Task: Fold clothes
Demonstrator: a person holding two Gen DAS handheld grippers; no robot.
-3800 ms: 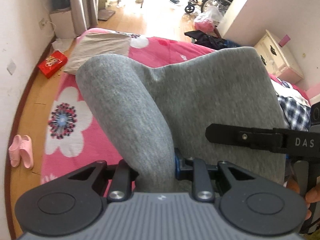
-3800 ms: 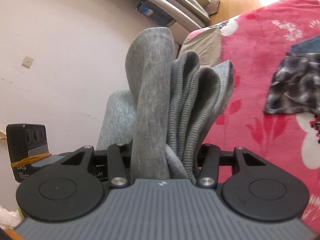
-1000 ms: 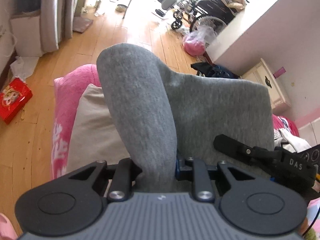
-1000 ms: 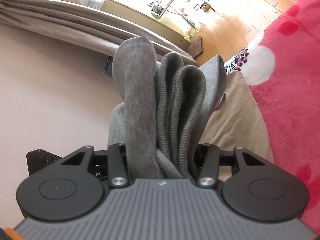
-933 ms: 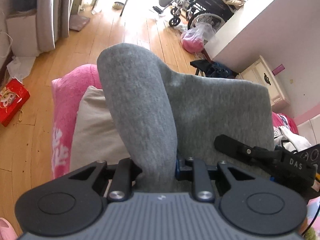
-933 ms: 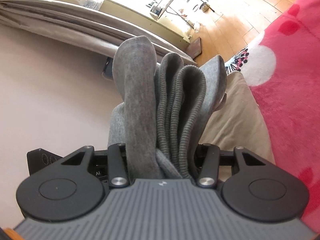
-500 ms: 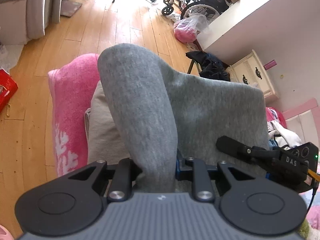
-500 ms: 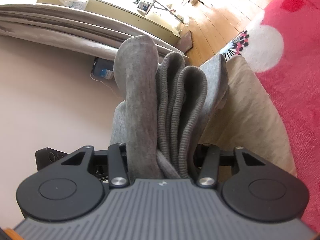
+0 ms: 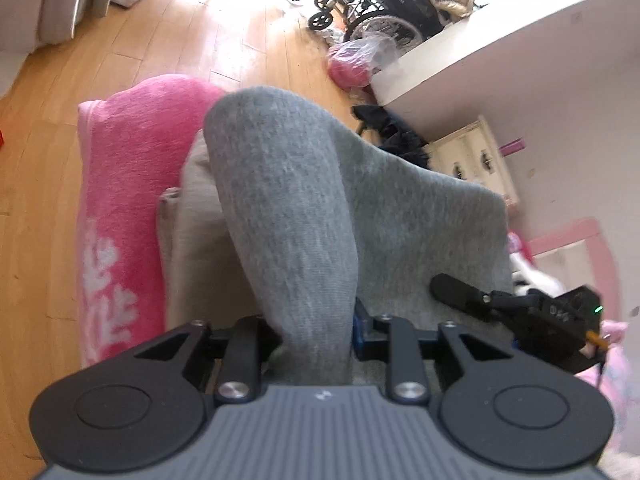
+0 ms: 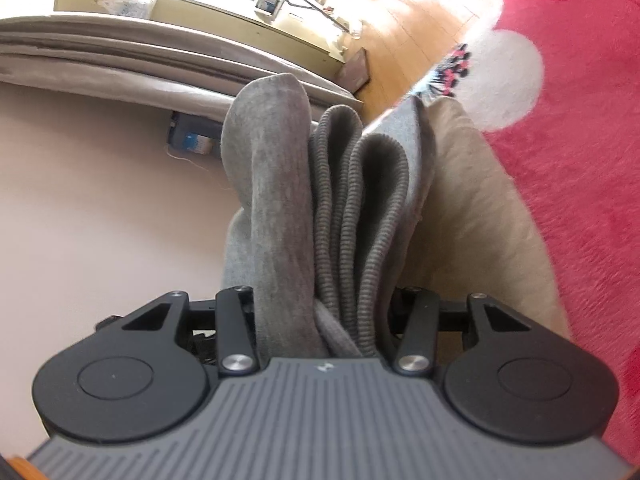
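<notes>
A folded grey garment (image 9: 288, 208) stands bunched between the jaws of my left gripper (image 9: 316, 336). Those jaws are opening, and the cloth still fills the gap and hides the pads. The garment's other end, with ribbed folds (image 10: 360, 216), is pinched in my right gripper (image 10: 324, 312), which stays shut on it. In the left wrist view the right gripper (image 9: 520, 308) shows at the right, against the grey cloth. Both grippers hang low over a beige folded cloth (image 9: 192, 248) at the end of the pink flowered blanket (image 9: 128, 168).
The beige cloth (image 10: 480, 220) lies by the blanket's edge (image 10: 580, 160). Wooden floor (image 9: 60, 100) runs beyond the bed. A wheelchair (image 9: 380, 4), a pink bag (image 9: 352, 68) and a cream cabinet (image 9: 476, 160) stand further off. A plain wall (image 10: 100, 200) and curtain (image 10: 120, 56) are at the left.
Both grippers have sunk with the grey garment toward the beige cloth, which now looks larger and closer. The grey cloth still stands between both pairs of jaws.
</notes>
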